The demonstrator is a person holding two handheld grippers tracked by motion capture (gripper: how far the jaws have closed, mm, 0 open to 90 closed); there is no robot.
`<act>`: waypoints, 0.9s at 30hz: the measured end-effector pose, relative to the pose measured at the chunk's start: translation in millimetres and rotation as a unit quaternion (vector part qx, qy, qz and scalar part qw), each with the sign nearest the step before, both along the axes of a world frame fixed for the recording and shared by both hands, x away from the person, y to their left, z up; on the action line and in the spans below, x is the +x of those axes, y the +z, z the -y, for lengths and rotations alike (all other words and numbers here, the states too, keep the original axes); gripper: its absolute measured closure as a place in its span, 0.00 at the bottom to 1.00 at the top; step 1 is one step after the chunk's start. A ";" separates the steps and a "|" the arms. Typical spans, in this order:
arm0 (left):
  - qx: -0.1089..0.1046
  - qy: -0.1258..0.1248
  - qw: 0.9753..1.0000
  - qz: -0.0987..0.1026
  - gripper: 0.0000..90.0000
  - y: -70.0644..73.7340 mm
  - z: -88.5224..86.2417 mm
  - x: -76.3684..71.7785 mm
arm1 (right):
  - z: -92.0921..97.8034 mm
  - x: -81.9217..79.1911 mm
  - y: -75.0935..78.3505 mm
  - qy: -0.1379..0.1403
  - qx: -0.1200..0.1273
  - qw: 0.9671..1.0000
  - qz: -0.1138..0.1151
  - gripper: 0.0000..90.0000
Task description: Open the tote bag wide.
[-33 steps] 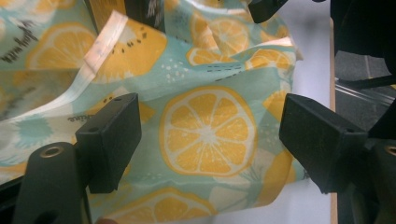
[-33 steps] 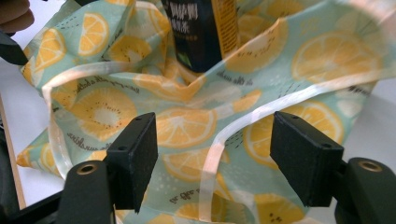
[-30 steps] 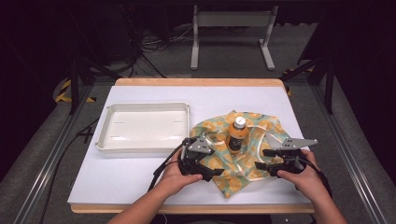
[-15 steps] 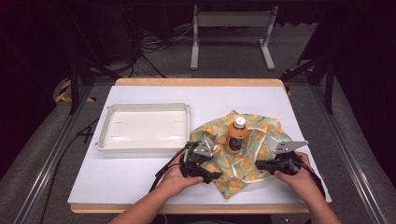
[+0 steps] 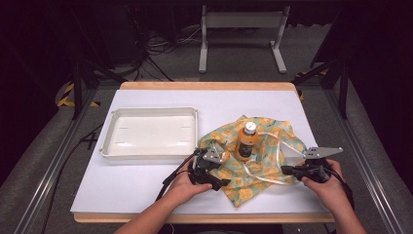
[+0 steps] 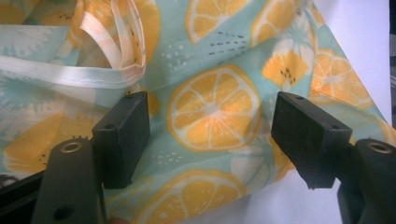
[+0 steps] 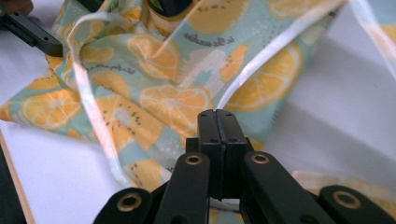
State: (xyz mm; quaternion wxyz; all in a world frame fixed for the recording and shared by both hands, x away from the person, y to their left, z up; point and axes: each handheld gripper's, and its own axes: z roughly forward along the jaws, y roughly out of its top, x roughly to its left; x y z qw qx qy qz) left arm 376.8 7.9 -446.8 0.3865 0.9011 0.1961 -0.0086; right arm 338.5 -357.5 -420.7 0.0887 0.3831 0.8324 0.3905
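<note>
We note the cloth bag [image 5: 253, 161] lying rumpled on the white table [image 5: 146, 185], right of the tray [image 5: 151, 134], a bottle [image 5: 246, 142] standing on it. Our left gripper [image 6: 210, 135] is wide open over the fabric. Our right gripper [image 7: 217, 122] has its jaws pressed together at the bag's edge beside the strap [image 7: 275, 49]; whether it pinches cloth, we cannot tell.

- The person's left forearm [image 5: 151, 219] enters from the bottom edge, angled up and to the right.
- The left hand [image 5: 184, 186] wraps the black two-jaw left gripper [image 6: 210, 135], whose jaws stand wide apart.
- The right hand [image 5: 327, 186] holds the black two-jaw right gripper [image 7: 217, 122], jaws pressed together, pointing left.
- A grey three-cornered plate [image 5: 322, 151] tops the right gripper.
</note>
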 end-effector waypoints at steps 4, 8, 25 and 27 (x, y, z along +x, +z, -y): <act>-0.001 0.001 1.000 -0.003 0.33 -0.2 0.9 0.1 | 11.8 -1.7 -5.0 -0.016 -0.001 1.000 -0.006 1.00; -0.004 -0.002 1.000 -0.004 0.32 -0.4 1.4 0.5 | 20.1 -5.0 -11.2 -0.028 -0.010 0.999 -0.016 1.00; -0.048 0.001 0.999 0.016 0.28 26.1 -16.5 -7.1 | 16.8 -9.8 34.7 -0.026 0.026 0.996 0.079 0.72; -0.052 0.001 0.998 0.018 0.28 27.9 -18.0 -7.9 | 16.6 -8.5 41.4 -0.029 0.045 0.994 0.092 0.65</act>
